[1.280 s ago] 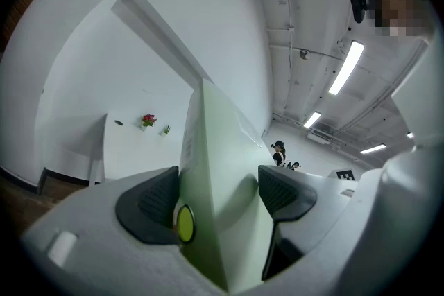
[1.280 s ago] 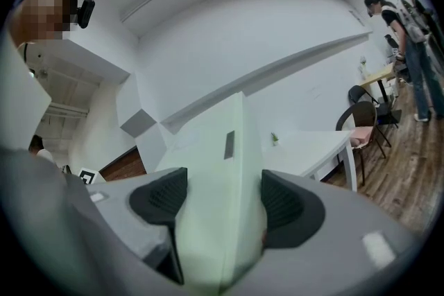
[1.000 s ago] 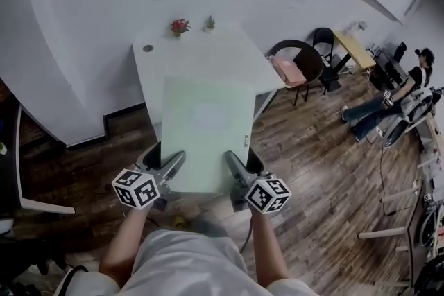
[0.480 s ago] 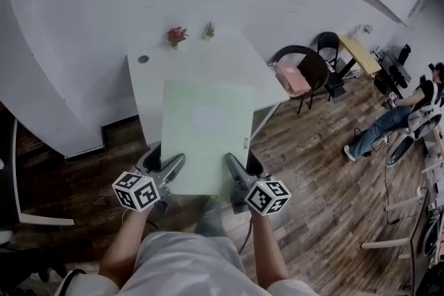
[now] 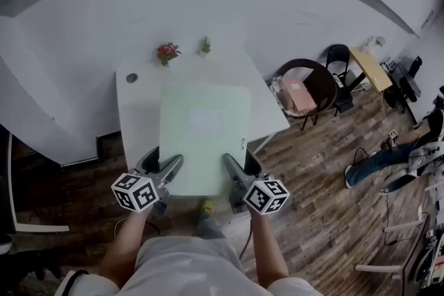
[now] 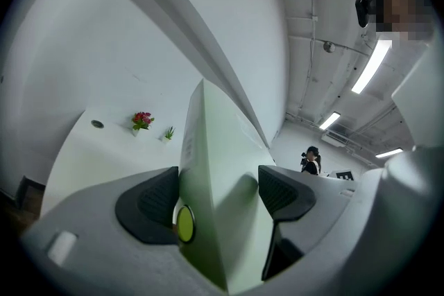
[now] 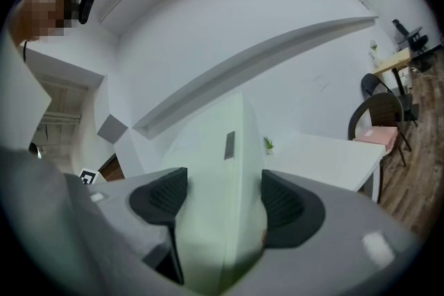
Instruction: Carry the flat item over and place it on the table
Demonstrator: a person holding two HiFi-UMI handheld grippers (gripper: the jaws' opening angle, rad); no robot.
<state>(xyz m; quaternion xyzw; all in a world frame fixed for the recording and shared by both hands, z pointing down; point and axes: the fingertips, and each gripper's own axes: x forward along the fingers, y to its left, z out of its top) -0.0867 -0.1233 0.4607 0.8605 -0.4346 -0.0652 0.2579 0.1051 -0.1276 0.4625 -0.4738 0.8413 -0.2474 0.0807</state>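
Arrival at the table: over the last second the white table (image 5: 132, 104) has slid down and left in the head view as I walk up to it. The pale green board (image 5: 203, 138) now hangs over most of its top rather than just the near part.

My left gripper (image 6: 216, 194) and right gripper (image 7: 223, 199) have not shifted their hold. Each still pinches the board's near edge, dark pads pressed against both faces, one toward the table's left side and one toward its right.

The board reaches out roughly level over the table. Its near edge and both grippers seem to be just short of the table's near edge, above the wooden floor (image 5: 312, 170). In the left gripper view the tabletop shows beyond and below the board, so I judge the board is held clear of the surface and not yet resting on it.

A red flower (image 5: 166, 52) and a small green plant (image 5: 205, 45) stand at the table's far edge, just past the board's far end. A dark chair (image 5: 326, 80) sits off the table's right side.

The carry looks nearly done. What remains, as I read it, is a last step in and a level lowering that stops short of the flower and plant.
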